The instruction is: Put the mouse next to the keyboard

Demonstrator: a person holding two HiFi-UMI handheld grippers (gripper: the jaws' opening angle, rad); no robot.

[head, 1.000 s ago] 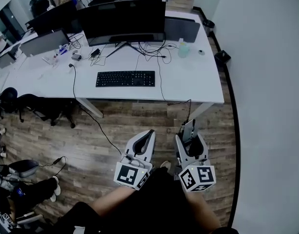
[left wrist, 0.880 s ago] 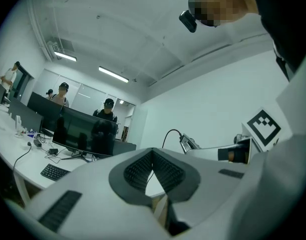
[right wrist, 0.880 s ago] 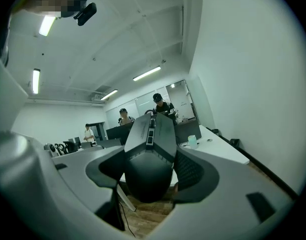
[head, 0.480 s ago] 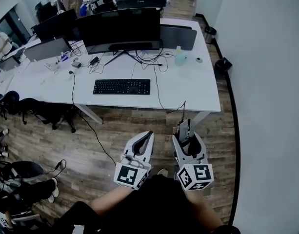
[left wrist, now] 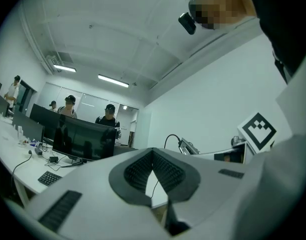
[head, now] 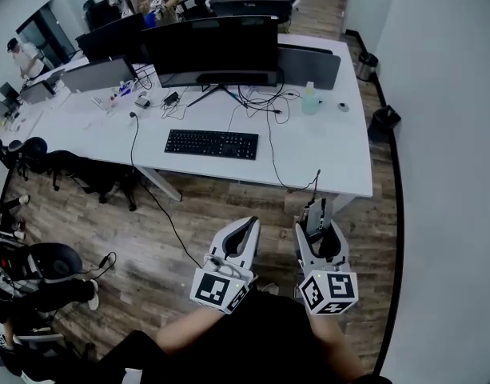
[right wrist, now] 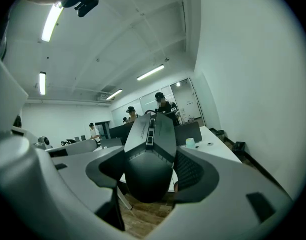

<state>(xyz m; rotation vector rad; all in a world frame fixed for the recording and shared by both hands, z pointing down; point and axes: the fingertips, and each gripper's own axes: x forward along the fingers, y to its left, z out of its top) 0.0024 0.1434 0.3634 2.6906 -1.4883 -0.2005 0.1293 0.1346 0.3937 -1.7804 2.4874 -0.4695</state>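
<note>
White grippers (head: pixel 246 226) (head: pixel 319 230), b/w marker cubes (head: pixel 221 288) (head: pixel 328 292)

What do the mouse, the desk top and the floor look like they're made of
The mouse: likely hard plastic, matte dark grey with a slight sheen on its rounded rear.
The desk top: smooth, even white surface, probably laminate.
The floor: planks with brown grain; real wood or vinyl is unclear.

Bright, even glow from ceiling strip lights (right wrist: pixel 52 21); fisheye edges bend and darken; shadows soft.
</note>
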